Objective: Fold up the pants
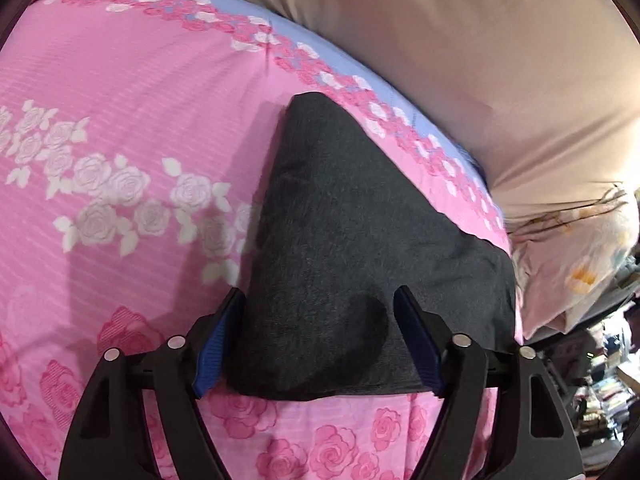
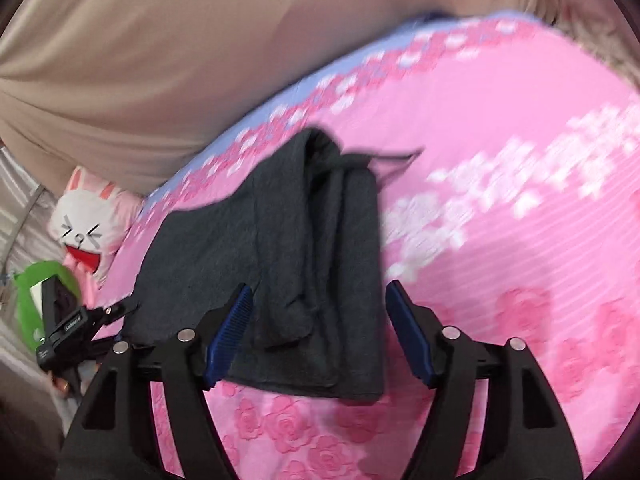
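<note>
On the pink bedspread (image 1: 132,128), folded dark pants (image 1: 340,260) lie under both spread, empty grippers (image 1: 320,312) (image 2: 320,308)

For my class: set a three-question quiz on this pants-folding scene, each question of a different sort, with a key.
1. True or false: the dark pants lie folded on the pink floral bedspread.
2. The right gripper is: A open, B shut on the pants.
3. Fill in: beside the bed sits a white ____ plush.

Key: 1 true; 2 A; 3 rabbit.
</note>
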`<state>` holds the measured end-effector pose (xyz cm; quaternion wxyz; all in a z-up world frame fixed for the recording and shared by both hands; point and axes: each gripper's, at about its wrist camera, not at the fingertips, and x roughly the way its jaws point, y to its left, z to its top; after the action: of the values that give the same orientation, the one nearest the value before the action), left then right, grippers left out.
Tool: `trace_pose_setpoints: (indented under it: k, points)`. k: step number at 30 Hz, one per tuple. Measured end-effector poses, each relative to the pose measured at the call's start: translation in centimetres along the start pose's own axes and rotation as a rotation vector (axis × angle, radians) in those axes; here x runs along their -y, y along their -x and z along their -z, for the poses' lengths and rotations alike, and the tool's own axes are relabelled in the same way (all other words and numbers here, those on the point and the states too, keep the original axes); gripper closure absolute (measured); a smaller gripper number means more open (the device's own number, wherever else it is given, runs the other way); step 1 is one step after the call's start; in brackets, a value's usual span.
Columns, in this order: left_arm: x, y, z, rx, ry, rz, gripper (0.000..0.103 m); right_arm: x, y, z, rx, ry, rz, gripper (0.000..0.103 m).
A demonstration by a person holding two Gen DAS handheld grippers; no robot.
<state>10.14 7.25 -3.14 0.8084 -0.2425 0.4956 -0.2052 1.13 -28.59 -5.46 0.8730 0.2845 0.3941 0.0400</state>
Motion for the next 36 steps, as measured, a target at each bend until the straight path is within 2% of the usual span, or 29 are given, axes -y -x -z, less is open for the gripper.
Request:
trace_pose_setpoints:
  k: [1, 2, 5, 7, 9, 11, 12, 13, 14, 16, 18, 19, 20, 24, 25, 26, 29, 31, 33, 34, 36]
  points:
    - [0.0, -0.4, 0.0, -0.02, -0.014, 0.013, 0.079, -0.4, -0.4, 0.1, 0.007, 0.018, 0.001, 0.057]
    - [-0.1, -0.5, -0.1, -0.029, -0.008, 0.029, 0.085, -0.7, -0.5, 0.0, 0.001, 0.023, -0.007, 0.072]
    - [0.1, 1.7, -0.6, 0.001, -0.006, 0.084, 0.092, -2.2, 1.9, -0.6, 0.034, 0.046, -0.06, 0.077]
    - [0.9, 4.1, -0.5, 0.015, -0.02, 0.112, 0.092, -3.2, 4.2, -0.3, 0.033, 0.06, -0.106, 0.077]
    - [1.5, 6.0, 0.1, -0.004, -0.046, 0.128, 0.092, -3.7, 5.5, 0.9, 0.007, 0.097, -0.093, 0.076]
    - [1.3, 6.1, 1.6, -0.067, -0.067, 0.087, 0.089, -3.0, 5.1, 2.9, -0.058, 0.096, -0.066, 0.068]
    - [1.1, 5.5, 2.1, -0.094, -0.08, 0.051, 0.088, -2.4, 4.2, 4.2, -0.101, 0.106, 0.011, 0.067]
    - [0.6, 4.5, 3.0, -0.121, -0.099, -0.009, 0.085, -1.7, 4.0, 5.0, -0.089, 0.103, 0.052, 0.055]
    - [-0.1, 3.9, 3.7, -0.125, -0.086, -0.05, 0.078, -1.2, 4.7, 5.2, -0.054, 0.073, 0.058, 0.041]
    - [-1.1, 4.6, 4.0, -0.095, -0.015, -0.02, 0.074, -1.8, 6.4, 4.6, -0.004, 0.057, 0.057, 0.041]
    - [-0.9, 5.9, 3.4, -0.055, 0.002, 0.006, 0.069, -3.2, 7.9, 3.9, 0.067, 0.105, 0.052, 0.041]
    - [-0.6, 6.4, 3.1, -0.031, -0.007, 0.003, 0.06, -4.4, 8.2, 3.4, 0.081, 0.149, 0.045, 0.041]
    - [-0.2, 7.0, 2.7, 0.002, -0.025, -0.015, 0.054, -5.2, 8.0, 2.9, 0.089, 0.181, 0.039, 0.041]
    - [1.4, 7.6, 2.4, 0.059, -0.061, -0.06, 0.054, -5.6, 3.9, 1.8, 0.057, 0.204, 0.081, 0.037]
    - [1.8, 7.5, 2.5, 0.065, -0.073, -0.068, 0.054, -5.4, 2.4, 1.6, 0.036, 0.202, 0.082, 0.043]
    - [2.1, 7.5, 2.6, 0.068, -0.084, -0.073, 0.054, -5.2, 1.0, 1.4, 0.012, 0.197, 0.091, 0.065]
    - [2.6, 7.1, 3.3, 0.064, -0.123, -0.09, 0.054, -5.4, 2.2, 1.5, 0.045, 0.188, 0.064, 0.091]
    - [2.5, 6.9, 3.8, 0.056, -0.142, -0.095, 0.054, -6.3, 5.2, 1.8, 0.113, 0.191, 0.039, 0.092]
    - [2.5, 6.5, 4.0, 0.055, -0.159, -0.105, 0.054, -6.1, 6.6, 2.2, 0.143, 0.19, 0.05, 0.093]
    - [2.5, 6.2, 4.1, 0.057, -0.166, -0.119, 0.054, -5.2, 6.4, 2.5, 0.13, 0.176, 0.074, 0.092]
    - [2.6, 5.6, 4.3, 0.059, -0.179, -0.145, 0.054, -3.2, 3.9, 3.1, 0.037, 0.166, 0.157, 0.087]
